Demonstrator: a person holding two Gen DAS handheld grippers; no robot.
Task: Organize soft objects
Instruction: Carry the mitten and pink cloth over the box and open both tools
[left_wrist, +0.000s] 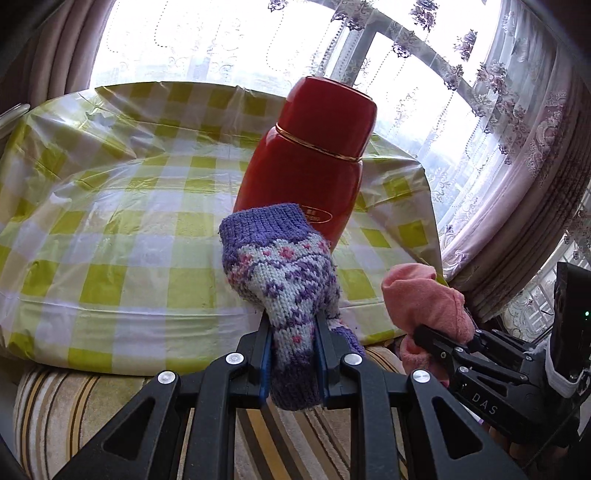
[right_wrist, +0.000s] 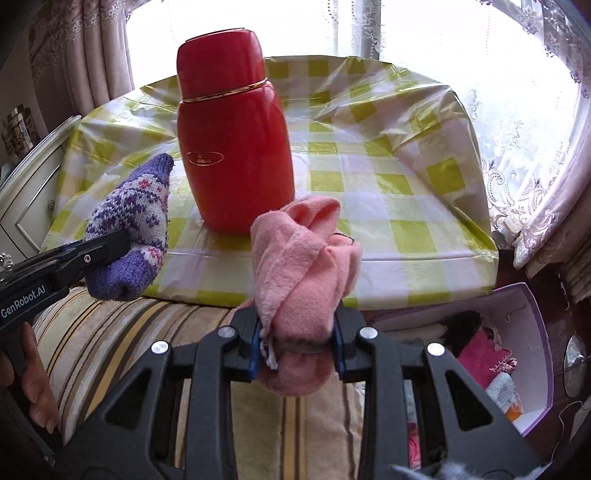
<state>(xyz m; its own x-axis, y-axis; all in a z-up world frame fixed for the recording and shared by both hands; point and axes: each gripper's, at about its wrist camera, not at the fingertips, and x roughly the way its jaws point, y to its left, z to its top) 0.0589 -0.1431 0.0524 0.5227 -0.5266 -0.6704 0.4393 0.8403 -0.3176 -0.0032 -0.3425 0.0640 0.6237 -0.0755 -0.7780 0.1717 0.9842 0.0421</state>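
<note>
My left gripper (left_wrist: 293, 350) is shut on a purple and white knitted sock (left_wrist: 284, 280), held up in front of the table; the sock also shows in the right wrist view (right_wrist: 133, 221). My right gripper (right_wrist: 299, 350) is shut on a bundled pink sock (right_wrist: 306, 251), held above the striped cushion; this sock also shows at the right of the left wrist view (left_wrist: 424, 299). The two grippers are side by side, apart.
A red flask (right_wrist: 232, 147) stands on the table with the green checked cloth (right_wrist: 388, 177), just beyond both socks. A striped cushion (right_wrist: 122, 332) lies below. An open purple box (right_wrist: 517, 332) with soft items sits low right. Curtains (left_wrist: 517, 129) hang behind.
</note>
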